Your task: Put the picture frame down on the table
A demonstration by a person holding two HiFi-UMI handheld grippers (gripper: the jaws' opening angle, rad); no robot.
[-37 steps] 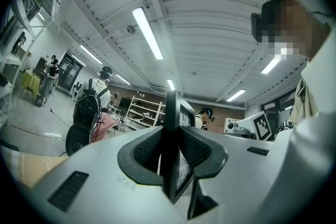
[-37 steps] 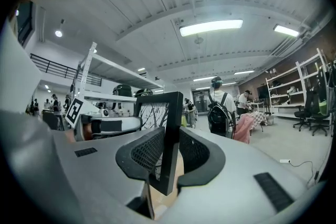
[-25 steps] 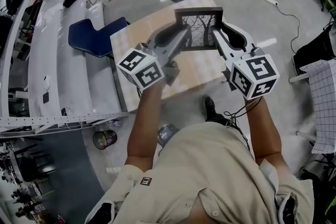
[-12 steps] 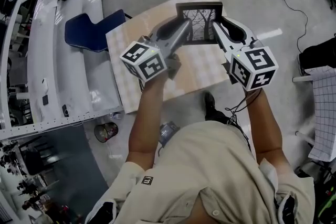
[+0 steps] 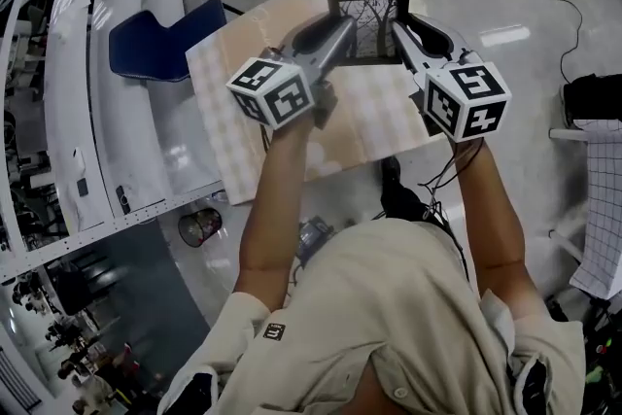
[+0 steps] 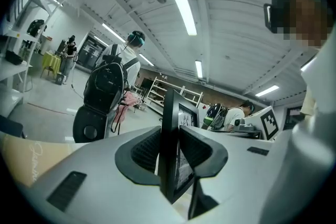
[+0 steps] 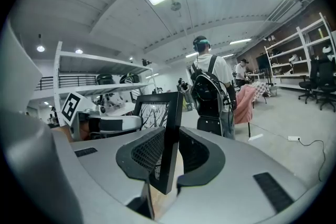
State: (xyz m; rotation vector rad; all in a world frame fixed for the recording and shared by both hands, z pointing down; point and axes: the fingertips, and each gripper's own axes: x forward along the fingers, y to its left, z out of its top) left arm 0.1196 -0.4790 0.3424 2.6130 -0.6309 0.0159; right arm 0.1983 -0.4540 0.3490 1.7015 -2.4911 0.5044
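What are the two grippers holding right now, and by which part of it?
The picture frame: the left gripper clamps its left side edge, the right gripper its right side edge.

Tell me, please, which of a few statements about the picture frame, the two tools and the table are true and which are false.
1. The left tool is shut on one side edge of the black rectangular picture frame. True.
2. The right tool is open and holds nothing. False: its jaws are clamped on the frame's other side edge.
3. The frame lies flat, face down, on the light wooden table. False: it stands upright, gripped between both tools, with its picture of bare branches showing.
4. A blue chair stands beside the table. True.
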